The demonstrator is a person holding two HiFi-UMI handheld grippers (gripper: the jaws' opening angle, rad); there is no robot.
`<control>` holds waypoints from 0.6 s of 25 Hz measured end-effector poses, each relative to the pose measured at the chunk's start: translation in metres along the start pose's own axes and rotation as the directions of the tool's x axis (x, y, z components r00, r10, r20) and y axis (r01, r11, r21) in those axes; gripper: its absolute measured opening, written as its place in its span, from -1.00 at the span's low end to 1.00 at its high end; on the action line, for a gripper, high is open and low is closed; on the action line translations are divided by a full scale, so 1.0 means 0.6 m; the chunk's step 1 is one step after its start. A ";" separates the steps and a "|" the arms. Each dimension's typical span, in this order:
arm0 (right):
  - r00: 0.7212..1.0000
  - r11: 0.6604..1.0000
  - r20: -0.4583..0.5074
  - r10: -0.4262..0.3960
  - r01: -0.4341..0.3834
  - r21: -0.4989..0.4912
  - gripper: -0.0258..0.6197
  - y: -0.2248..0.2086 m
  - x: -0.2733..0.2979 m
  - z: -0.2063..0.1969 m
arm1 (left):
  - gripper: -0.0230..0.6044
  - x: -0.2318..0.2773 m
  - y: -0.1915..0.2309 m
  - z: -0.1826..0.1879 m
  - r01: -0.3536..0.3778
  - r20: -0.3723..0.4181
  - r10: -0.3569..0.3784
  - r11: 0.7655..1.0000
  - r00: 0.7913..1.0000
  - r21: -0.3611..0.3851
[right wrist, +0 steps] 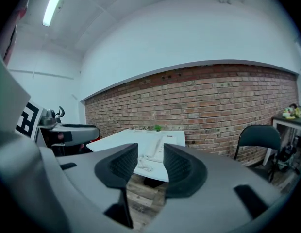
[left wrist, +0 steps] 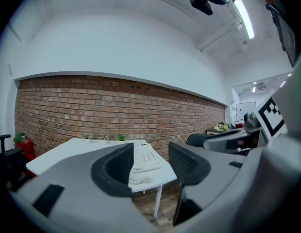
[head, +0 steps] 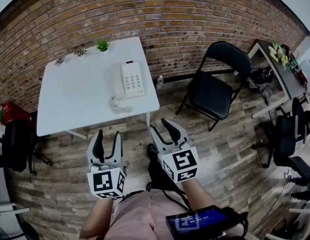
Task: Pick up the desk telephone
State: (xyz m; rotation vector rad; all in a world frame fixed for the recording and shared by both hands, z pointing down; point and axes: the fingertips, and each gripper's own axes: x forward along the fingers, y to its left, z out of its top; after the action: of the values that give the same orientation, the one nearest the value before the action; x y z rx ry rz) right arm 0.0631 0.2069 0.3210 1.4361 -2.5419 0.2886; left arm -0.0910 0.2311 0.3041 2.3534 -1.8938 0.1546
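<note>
Open wooden floor (head: pixel 132 134) separates the left claw (head: pixel 108 135) and right claw (head: pixel 159 126) from the white surface's (head: pixel 70 94) near edge. The desk telephone (head: pixel 128 81) sits toward its right edge, with bare top to the left. Small plants (head: pixel 102 45) line the far edge. A black folding chair (head: pixel 212 86) stands well to the right.

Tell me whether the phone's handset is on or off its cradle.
On: the handset lies seated along the left side of the desk telephone.

Red brick wall (head: pixel 195 14) running behind white surface (head: pixel 70 94); white upper wall (left wrist: pixel 116 47) rising above brick. Wood-plank floor (head: pixel 230 149) spreading below. 1 black folding chair (head: pixel 212 91) standing right of surface. Black office chair (head: pixel 15 146) sitting at left edge, second office chair (head: pixel 290 134) at right. Cluttered side desk (head: pixel 280 76) standing far right. Ceiling tube light (left wrist: pixel 243 14) glowing.
</note>
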 end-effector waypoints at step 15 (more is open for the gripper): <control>0.992 0.994 -0.065 0.108 -0.109 -0.010 -0.39 -0.162 0.302 0.056 | -0.02 0.323 0.073 0.006 -0.032 -0.080 0.031 0.999 0.996 -0.011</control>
State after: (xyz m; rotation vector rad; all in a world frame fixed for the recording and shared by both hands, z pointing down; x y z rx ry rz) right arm 0.0528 0.0002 0.3448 1.2645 -2.5688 0.3293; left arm -0.0921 0.0342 0.3313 2.2742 -1.8908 0.2363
